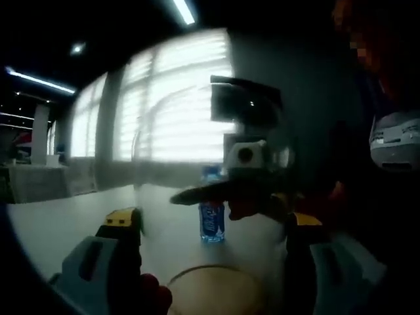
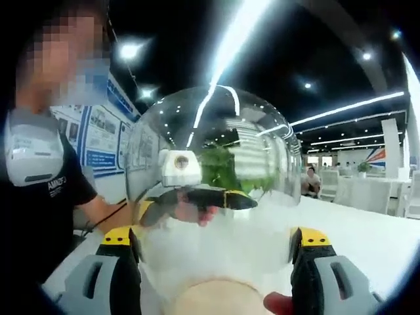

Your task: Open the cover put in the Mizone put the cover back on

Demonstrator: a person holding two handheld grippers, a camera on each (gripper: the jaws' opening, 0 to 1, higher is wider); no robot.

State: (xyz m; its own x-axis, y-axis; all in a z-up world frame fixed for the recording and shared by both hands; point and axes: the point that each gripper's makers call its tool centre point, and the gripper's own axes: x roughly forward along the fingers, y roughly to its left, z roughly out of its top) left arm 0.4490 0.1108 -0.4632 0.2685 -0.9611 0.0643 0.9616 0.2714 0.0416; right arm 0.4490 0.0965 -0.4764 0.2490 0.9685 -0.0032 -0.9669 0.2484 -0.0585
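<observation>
Person wears a black short-sleeved shirt [image 2: 46, 197] with small white lettering. Grippers: grey bodies, black jaws, yellow-capped tips [image 2: 118, 236].

Your left gripper view is dim and backlit by the bright blinds [image 1: 164, 105], soft throughout. Your right gripper view is brighter; ceiling strips [image 2: 233, 39] glare across the dome [image 2: 216, 164], edges bending.

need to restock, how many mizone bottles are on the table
1. The Mizone bottle stands upright on the white table, seen through the clear cover. Others may be hidden.
</observation>
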